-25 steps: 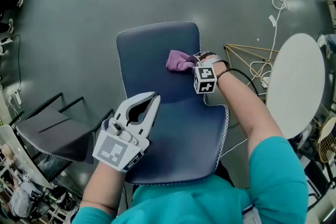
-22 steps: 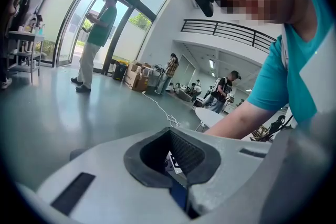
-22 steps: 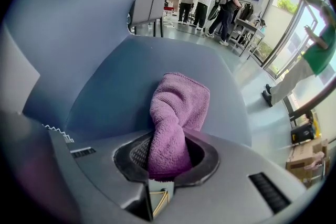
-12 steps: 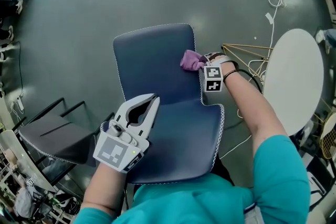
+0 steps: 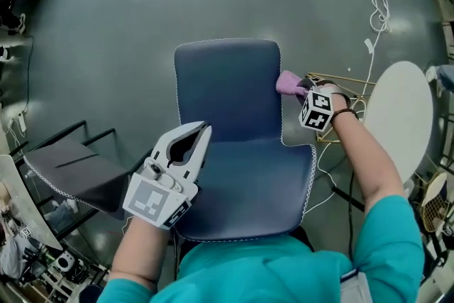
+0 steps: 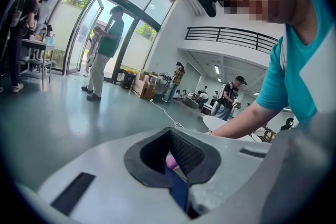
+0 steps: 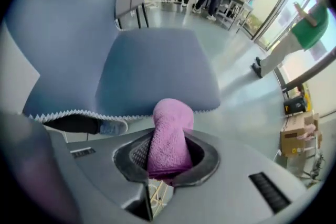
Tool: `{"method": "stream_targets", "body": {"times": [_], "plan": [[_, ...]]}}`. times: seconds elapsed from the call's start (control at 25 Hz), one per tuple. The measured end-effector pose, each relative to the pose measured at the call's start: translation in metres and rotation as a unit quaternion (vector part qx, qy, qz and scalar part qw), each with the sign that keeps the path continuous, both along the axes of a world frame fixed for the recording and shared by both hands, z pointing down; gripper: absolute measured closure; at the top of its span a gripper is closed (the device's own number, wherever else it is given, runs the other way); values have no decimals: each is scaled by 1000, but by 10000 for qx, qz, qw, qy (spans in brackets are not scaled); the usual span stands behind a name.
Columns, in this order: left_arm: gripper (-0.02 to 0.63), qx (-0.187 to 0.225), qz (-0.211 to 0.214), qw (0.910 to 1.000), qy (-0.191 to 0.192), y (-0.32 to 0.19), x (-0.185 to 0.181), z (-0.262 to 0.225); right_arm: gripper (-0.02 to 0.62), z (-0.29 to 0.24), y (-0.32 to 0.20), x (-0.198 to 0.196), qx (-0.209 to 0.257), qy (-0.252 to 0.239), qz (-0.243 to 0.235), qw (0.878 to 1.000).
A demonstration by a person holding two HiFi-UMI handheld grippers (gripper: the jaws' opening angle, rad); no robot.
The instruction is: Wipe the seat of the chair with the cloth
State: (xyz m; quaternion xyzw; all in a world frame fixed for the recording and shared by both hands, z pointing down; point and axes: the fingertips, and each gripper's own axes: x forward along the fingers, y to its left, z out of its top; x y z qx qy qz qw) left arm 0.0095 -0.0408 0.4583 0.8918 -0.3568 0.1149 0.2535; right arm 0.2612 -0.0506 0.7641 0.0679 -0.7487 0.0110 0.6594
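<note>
Beside the chair [image 5: 227, 124] edge, purple cloth [image 5: 287, 83] in right tongs [image 5: 299, 86]

Teal shirt [image 5: 383, 245], grey left gripper [image 5: 203, 128], marker-cubed right gripper [image 5: 303, 87]

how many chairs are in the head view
2. The blue chair fills the centre of the view. A darker chair is at the lower left, beside it. More may be out of frame.

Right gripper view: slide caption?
Right gripper shut on a rolled purple cloth at the edge of the dark blue upholstered chair seat.
</note>
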Motion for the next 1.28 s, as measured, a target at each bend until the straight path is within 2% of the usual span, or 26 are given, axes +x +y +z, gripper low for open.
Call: {"method": "stream_targets", "body": {"times": [0.12, 0.24, 0.36, 0.48, 0.6, 0.72, 0.96, 1.28], "plan": [[618, 41, -283, 9996, -13, 3, -37, 3, 537, -27, -2, -92, 108, -906, -473, 9947], [618, -10, -558, 9984, -32, 14, -79, 8, 537, -38, 23, -204, 42, -1608, -1317, 9782], [618, -101, -800, 9967, -13, 28, -114, 12, 537, -27, 67, -297, -168, -1864, -2195, 9575], [617, -147, -961, 9953, 37, 38, -138, 17, 537, -1, 105, -349, -362, -1778, -2789, 9430], [618, -178, -1070, 9940, 110, 44, -160, 20, 537, 22, 125, -380, -379, -1638, -3106, 9356], [617, -212, -1170, 9928, 169, 48, -176, 23, 537, 37, 131, -393, -435, -1452, -3144, 9371], [618, -233, -1245, 9917, 202, 48, -186, 27, 537, 49, 135, -391, -483, -1346, -3186, 9371], [618, -265, -1154, 9929, 139, 44, -179, 23, 538, 47, 135, -380, -483, -1334, -3222, 9360]]}}
